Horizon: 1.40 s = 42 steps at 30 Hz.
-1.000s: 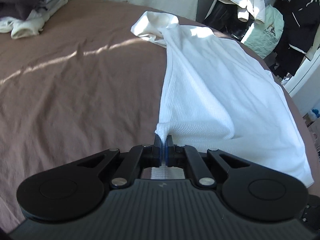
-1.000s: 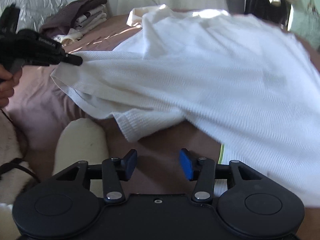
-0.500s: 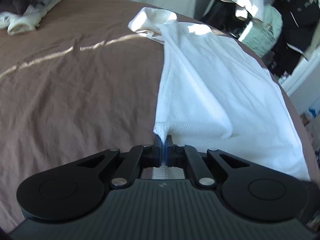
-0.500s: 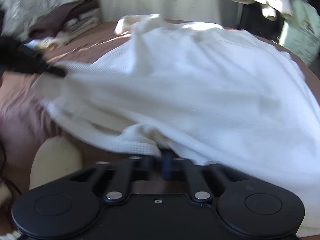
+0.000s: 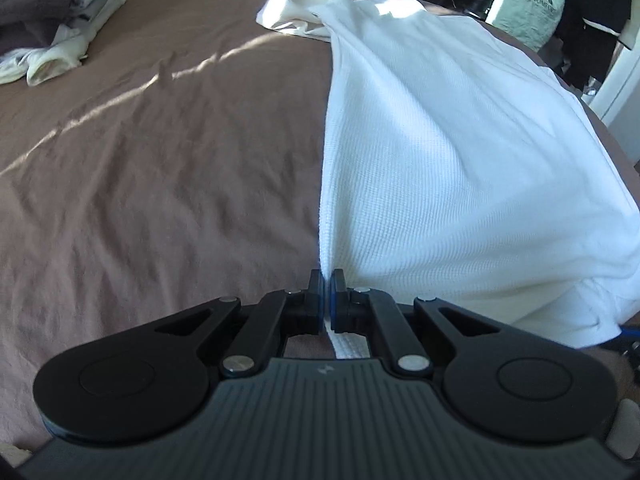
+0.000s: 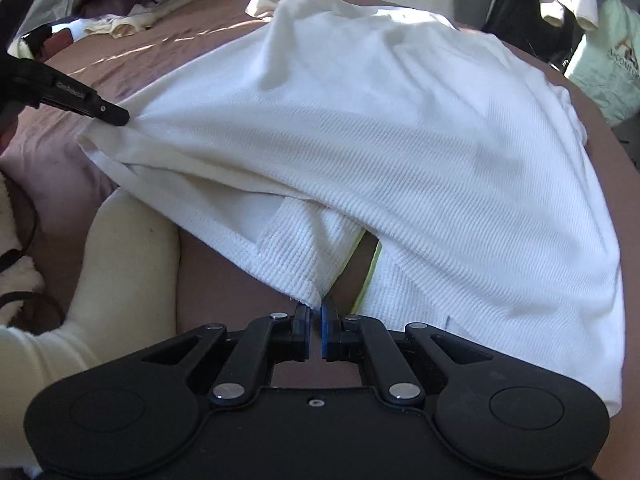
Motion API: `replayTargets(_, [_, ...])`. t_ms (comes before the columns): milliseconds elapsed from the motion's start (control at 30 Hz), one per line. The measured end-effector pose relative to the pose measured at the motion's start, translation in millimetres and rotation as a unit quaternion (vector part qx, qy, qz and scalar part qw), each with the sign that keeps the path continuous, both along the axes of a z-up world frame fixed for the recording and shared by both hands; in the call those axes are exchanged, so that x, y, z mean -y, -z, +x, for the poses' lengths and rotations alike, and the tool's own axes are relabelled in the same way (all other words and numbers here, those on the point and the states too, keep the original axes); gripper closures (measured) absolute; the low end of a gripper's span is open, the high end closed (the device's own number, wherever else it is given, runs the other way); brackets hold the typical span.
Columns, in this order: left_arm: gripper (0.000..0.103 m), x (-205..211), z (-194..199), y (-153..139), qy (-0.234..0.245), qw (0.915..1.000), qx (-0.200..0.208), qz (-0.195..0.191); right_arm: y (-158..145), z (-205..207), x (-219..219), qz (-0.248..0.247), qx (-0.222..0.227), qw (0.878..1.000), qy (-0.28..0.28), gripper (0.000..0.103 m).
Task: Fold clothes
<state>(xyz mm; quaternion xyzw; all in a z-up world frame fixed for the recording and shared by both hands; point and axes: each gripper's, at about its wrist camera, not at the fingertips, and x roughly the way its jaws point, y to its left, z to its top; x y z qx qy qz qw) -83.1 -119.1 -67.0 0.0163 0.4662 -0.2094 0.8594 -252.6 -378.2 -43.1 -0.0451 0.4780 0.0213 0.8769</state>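
Lying across a brown wrinkled bedsheet (image 5: 152,168) is a white waffle-knit garment (image 5: 440,140), spread over the right part of the bed w/ its far end bunched into a creamy collar-like lump near the top edge. Sun stripes cross the sheet diagonally.

Left gripper (image 5: 327,280): jaws pressed together, pinching the near-left edge of the garment; a strip of the white fabric runs down betw. the blue pads and out behind them. Cloth rises taut from that pinch along a straight left edge. In the right wrist view the same tool shows as a black pointed tip (image 6: 108,114) gripping the garment's left corner, which is lifted off the sheet.

Right gripper (image 6: 315,312): jaws nearly touching, nipping the corner of a ribbed hem flap at the near edge; only a sliver of fabric sits betw. the pads. A thin yellow-green line shows along a split in the hem, beside the flap.

Cream sleeve (image 6: 120,280) of the person sits low left in the right wrist view. Pile of folded brown and pale clothes (image 5: 52,28) rests at the far left of the bed, well apart from the garment. Hanging clothes (image 5: 560,12) crowd the far right bkgd.
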Motion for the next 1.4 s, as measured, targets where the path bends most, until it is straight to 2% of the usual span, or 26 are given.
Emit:
replayTargets(67, [0.101,-0.3,0.5,1.0,0.000,1.0000,-0.004,-0.001,-3.1,-3.6,3.9,-0.009,-0.003,1.000,-0.008,0.098])
replayTargets(133, [0.101,-1.0,0.3,0.6,-0.002,1.0000,-0.005,-0.002,-4.8,-6.9,7.5,-0.021,-0.007,1.000,-0.007,0.103])
replayTargets(267, [0.100,-1.3,1.3,0.4,-0.005,0.9999,-0.008,-0.004,-0.2,-16.1,14.1,-0.030,-0.007,1.000,0.004,0.103])
replayTargets(367, [0.099,-1.3,-5.0,-9.6,0.008,0.9997,0.014,-0.018,0.9,-19.2,24.1,-0.026,0.005,0.999,0.019,0.100])
replayTargets(433, [0.088,-2.3,-12.4,-21.3,0.023,0.9977,0.039,-0.050,-5.1,-22.2,32.1,-0.022,0.023,0.999,0.025,0.099])
replayTargets(467, [0.077,-2.9,-16.0,-26.8,0.029,0.9961,0.051,-0.066,-8.8,-23.5,36.1,-0.023,0.033,0.999,0.025,0.095])
replayTargets(500, [0.071,-3.4,-19.3,-31.6,0.032,0.9943,0.064,-0.079,-11.8,-24.7,39.5,-0.027,0.041,0.998,0.025,0.091])
replayTargets(567, [0.069,-4.1,-24.1,-40.3,0.035,0.9902,0.091,-0.100,-15.3,-27.1,46.2,-0.041,0.052,0.997,0.025,0.079])
replayTargets(667, [0.064,-8.2,-25.4,-47.8,0.027,0.9856,0.110,-0.126,-13.5,-31.7,58.4,-0.069,0.056,0.996,0.028,0.077])
replayTargets(733, [0.064,-4.2,-25.7,-47.1,0.060,0.9840,0.089,-0.143,-9.7,-36.6,65.6,-0.082,0.050,0.995,0.031,0.076])
replayTargets(800, [0.065,11.8,-28.6,-40.9,0.116,0.9828,0.057,-0.132,-5.6,-41.1,71.9,-0.096,0.041,0.994,0.032,0.076])
replayTargets(867, [0.067,38.1,-39.6,-33.0,0.174,0.9798,0.050,-0.084,-3.6,-47.5,77.7,-0.116,0.039,0.992,0.037,0.070])
replayTargets(967, [0.067,72.1,-49.4,-19.9,0.223,0.9734,0.041,-0.034,-3.6,-55.3,91.8,-0.126,0.044,0.990,0.052,0.070])
replayTargets(1100, [0.064,91.9,-50.1,-1.0,0.250,0.9679,0.001,-0.025,0.3,-62.2,112.7,-0.120,0.042,0.989,0.073,0.069])
replayTargets(1200, [0.063,98.1,-51.7,14.6,0.272,0.9616,-0.038,-0.014,3.2,-70.8,112.9,-0.136,0.055,0.988,0.055,0.069])
replayTargets(1300, [0.063,103.6,-48.6,20.3,0.271,0.9619,-0.036,-0.002,7.2,-75.4,108.2,-0.182,0.072,0.980,0.026,0.062])
replayTargets(1400, [0.063,108.7,-41.7,21.4,0.264,0.9640,-0.029,-0.004,13.1,-69.0,118.5,-0.173,0.066,0.982,0.032,0.059])
